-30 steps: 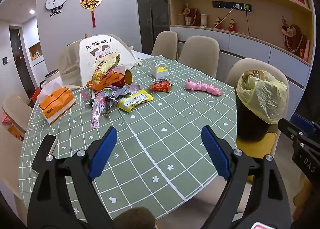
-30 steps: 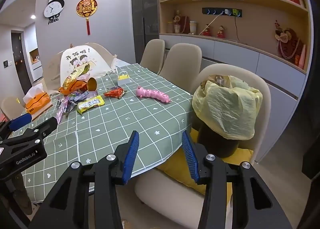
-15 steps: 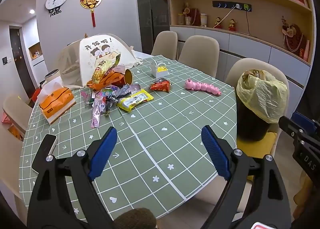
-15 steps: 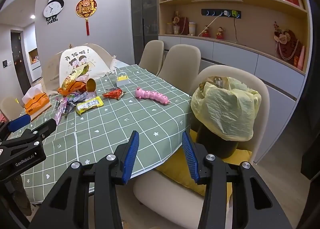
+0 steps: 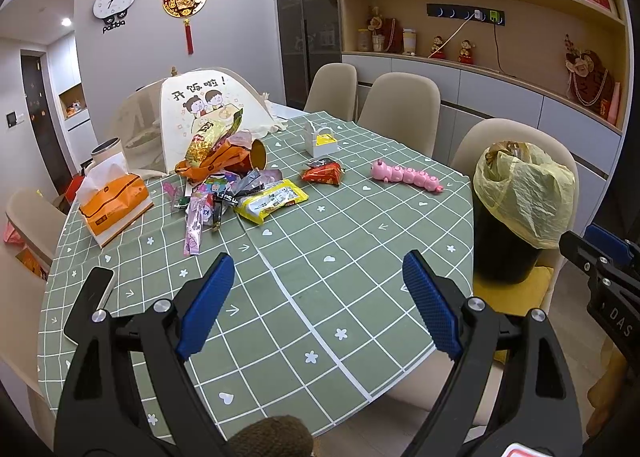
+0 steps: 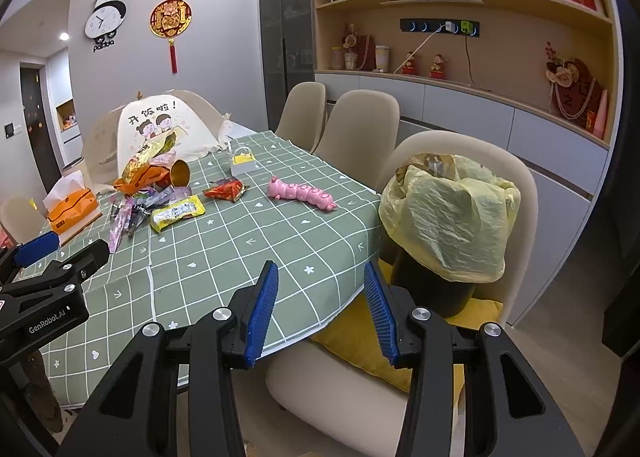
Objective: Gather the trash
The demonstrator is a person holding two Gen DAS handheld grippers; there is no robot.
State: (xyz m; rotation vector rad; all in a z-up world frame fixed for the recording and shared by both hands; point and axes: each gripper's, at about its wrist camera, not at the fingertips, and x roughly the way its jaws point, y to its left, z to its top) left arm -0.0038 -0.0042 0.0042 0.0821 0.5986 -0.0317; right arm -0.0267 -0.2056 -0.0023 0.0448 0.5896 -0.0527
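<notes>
A pile of snack wrappers (image 5: 224, 185) lies at the far left of the green checked tablecloth (image 5: 320, 257); it also shows in the right wrist view (image 6: 152, 193). A yellow wrapper (image 5: 272, 201) and a red wrapper (image 5: 323, 173) lie beside it. A black bin with a yellow bag (image 5: 520, 193) stands on a chair at the right, also in the right wrist view (image 6: 448, 217). My left gripper (image 5: 318, 305) is open and empty above the table's near edge. My right gripper (image 6: 320, 311) is open and empty, between table edge and bin.
A pink caterpillar toy (image 5: 404, 177), a small white box (image 5: 322, 141), an orange tissue box (image 5: 114, 205) and a food cover (image 5: 204, 109) are on the table. A phone (image 5: 90, 301) lies at the near left. Beige chairs (image 5: 400, 109) line the far side.
Almost nothing has changed; the right wrist view has drifted very slightly. Both grippers stay open and empty.
</notes>
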